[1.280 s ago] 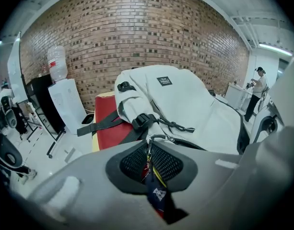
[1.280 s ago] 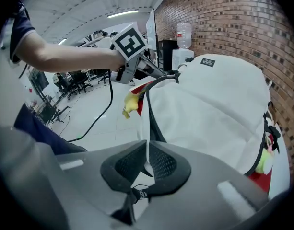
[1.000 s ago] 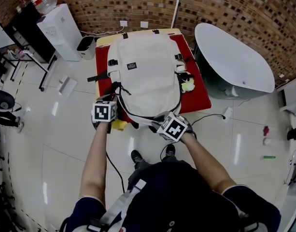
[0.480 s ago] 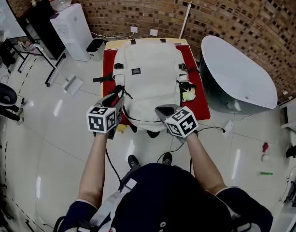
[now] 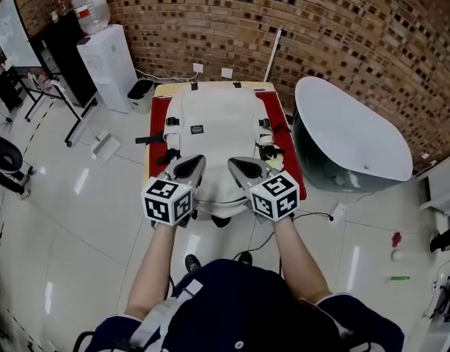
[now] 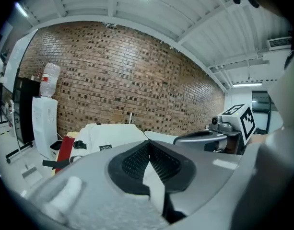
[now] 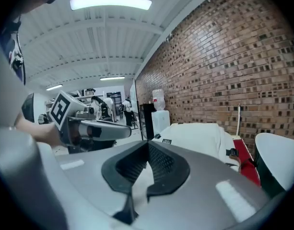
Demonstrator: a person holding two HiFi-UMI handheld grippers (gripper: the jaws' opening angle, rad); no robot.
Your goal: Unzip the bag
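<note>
A cream backpack lies flat on a red mat on a small table. My left gripper and right gripper hang side by side above the bag's near end, raised off it and level with each other. Both are shut, and nothing sits between their ribbed pads. In the left gripper view the left gripper points over the backpack toward the brick wall. The right gripper does the same in its own view, with the backpack ahead on the right. The grippers hide the bag's near edge.
A large white tub stands right of the table, and a water dispenser at the back left. A small yellow-green toy lies at the bag's right side. A black strap trails off the left. Glossy tiled floor surrounds the table.
Both grippers have come up off the bag's near end toward me and now sit level, side by side. Their jaws have shut on nothing. The head view has tilted up slightly.
</note>
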